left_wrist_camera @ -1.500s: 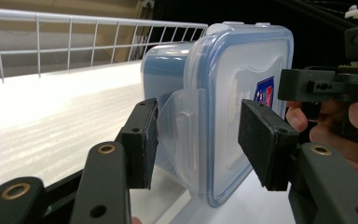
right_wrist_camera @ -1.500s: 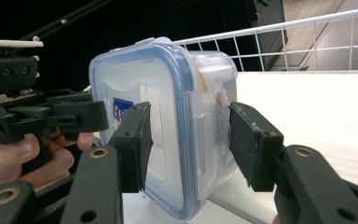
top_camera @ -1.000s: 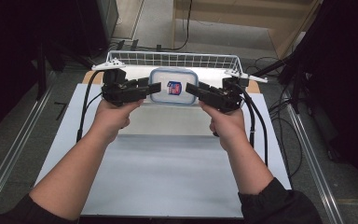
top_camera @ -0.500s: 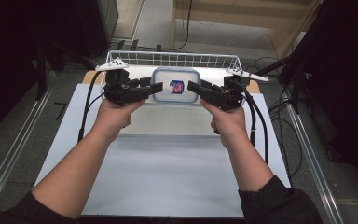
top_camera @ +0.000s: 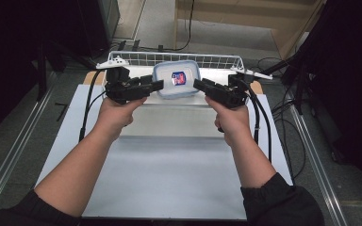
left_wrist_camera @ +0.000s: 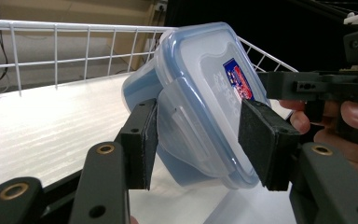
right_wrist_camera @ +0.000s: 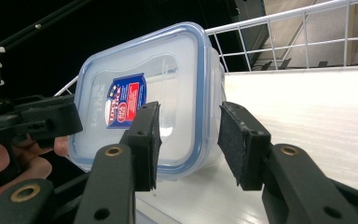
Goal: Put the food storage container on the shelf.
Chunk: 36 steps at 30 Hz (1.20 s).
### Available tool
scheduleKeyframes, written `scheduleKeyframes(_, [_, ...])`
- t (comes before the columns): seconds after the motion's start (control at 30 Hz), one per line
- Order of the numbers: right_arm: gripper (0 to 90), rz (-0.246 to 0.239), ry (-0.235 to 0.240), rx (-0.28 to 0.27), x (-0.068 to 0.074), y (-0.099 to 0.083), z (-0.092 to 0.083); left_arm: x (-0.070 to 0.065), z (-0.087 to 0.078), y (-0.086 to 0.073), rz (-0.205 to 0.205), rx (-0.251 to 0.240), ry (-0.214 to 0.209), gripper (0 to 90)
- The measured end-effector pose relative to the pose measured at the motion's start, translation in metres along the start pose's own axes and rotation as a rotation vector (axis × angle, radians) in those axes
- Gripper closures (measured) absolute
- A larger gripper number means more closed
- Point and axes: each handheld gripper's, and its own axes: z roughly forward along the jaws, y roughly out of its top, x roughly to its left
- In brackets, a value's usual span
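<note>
A clear food container with a blue-rimmed lid and a red-and-blue label stands tilted on edge, just over the floor of a white wire basket. My left gripper comes in from the left. In the left gripper view the left gripper is shut on the container, one pad on the lid and the other on the base side. My right gripper comes in from the right. Its jaws have just been closing, and the right gripper straddles the rim of the container without pressing on it.
The basket's wire wall runs along the far side and round the corners. A white mat covers the table in front of the person. Black cables trail from both grippers. Metal rails line the sides.
The container has shifted slightly toward the far side and stands more steeply tilted. Both hands have stayed about where they were.
</note>
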Motion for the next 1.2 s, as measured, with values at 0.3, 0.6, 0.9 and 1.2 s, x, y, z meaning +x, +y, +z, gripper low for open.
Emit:
scheduleKeyframes(0.3, [59.9,-0.025,0.002,0.015,0.006,-0.004,0.002,0.004,0.0,0.002,-0.006,-0.007,0.017,46.5])
scheduleKeyframes(0.6, [62.5,-0.04,-0.002,0.019,0.011,-0.01,-0.004,0.005,0.004,0.002,-0.019,-0.008,0.007,41.3])
scheduleKeyframes(0.9, [63.4,-0.042,-0.007,0.011,0.009,-0.01,-0.012,0.002,0.011,0.001,-0.017,0.003,0.004,37.4])
scheduleKeyframes(1.2, [63.5,-0.046,-0.005,0.01,0.01,-0.01,-0.014,-0.001,0.014,0.003,-0.013,0.006,0.024,34.4])
